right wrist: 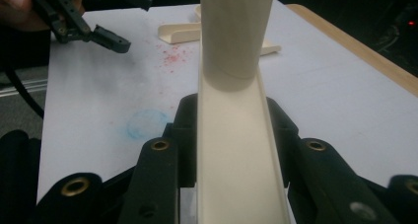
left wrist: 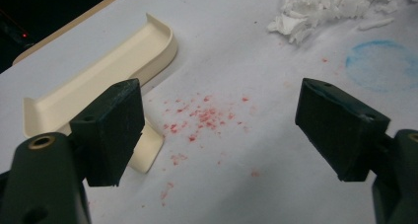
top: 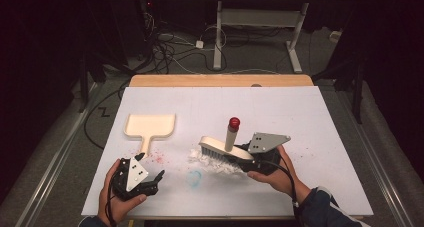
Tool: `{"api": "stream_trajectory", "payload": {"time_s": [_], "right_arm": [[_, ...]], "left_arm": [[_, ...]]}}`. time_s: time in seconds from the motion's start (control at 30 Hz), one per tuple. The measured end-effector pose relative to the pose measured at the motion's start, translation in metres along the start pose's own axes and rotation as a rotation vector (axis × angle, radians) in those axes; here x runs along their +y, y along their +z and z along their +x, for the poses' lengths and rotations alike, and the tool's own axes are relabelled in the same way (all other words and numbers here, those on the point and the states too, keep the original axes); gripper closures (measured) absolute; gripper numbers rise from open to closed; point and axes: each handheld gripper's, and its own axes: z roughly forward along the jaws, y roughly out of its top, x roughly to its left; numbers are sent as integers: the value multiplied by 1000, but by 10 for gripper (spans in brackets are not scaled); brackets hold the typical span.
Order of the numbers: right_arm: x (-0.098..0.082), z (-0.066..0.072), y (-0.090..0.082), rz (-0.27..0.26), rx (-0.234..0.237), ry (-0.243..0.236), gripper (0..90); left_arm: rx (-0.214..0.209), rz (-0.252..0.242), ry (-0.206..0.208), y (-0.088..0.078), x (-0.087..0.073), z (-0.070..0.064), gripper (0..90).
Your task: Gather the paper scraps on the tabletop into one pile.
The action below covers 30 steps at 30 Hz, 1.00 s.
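High view: the brush (top: 220,150) sits with its bristles down on the heap of white paper scraps (top: 212,163) near the middle of the white table (top: 310,117), handle upright, so it can push the scraps. The right gripper (top: 246,156) pinches the brush's back from the side, which leaves the bristles free. The dustpan (top: 149,127) lies flat, well left of the heap, mouth away from the person. Just before its handle the left gripper (top: 159,177) hangs with jaws spread above red crumbs (left wrist: 204,116), probably ready to take it.
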Motion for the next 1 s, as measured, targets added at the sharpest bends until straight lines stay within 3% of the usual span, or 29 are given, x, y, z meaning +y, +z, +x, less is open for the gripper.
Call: {"api": "stream_trajectory", "payload": {"time_s": [0.07, 0.2, 0.33, 0.5, 0.67, 0.77, 0.83, 1.0], "right_arm": [[1, 0, -7, 0, -26, 18, 677], [-1, -2, -21, 4, -126, 51, 677], [-12, -7, -36, -7, -232, 143, 677], [-32, -8, -40, 94, -438, 158, 678], [-56, -12, -27, 180, -505, 243, 679], [-57, -9, -19, 156, -515, 292, 679], [-55, -4, -12, 143, -477, 350, 672], [-45, 2, 8, 118, -512, 385, 672]], "left_arm": [[1, 3, 2, 0, 0, 0, 179], [-2, 1, 2, 0, 0, 0, 179], [-6, 1, 4, 0, 0, -1, 179], [-9, -6, 19, 0, 1, -1, 179], [-21, 1, 35, 2, 3, -3, 183], [-26, -5, 35, 3, 3, -4, 184], [-33, -4, 35, 4, 3, -4, 187], [-50, 5, 39, 5, 4, -6, 195]]}}
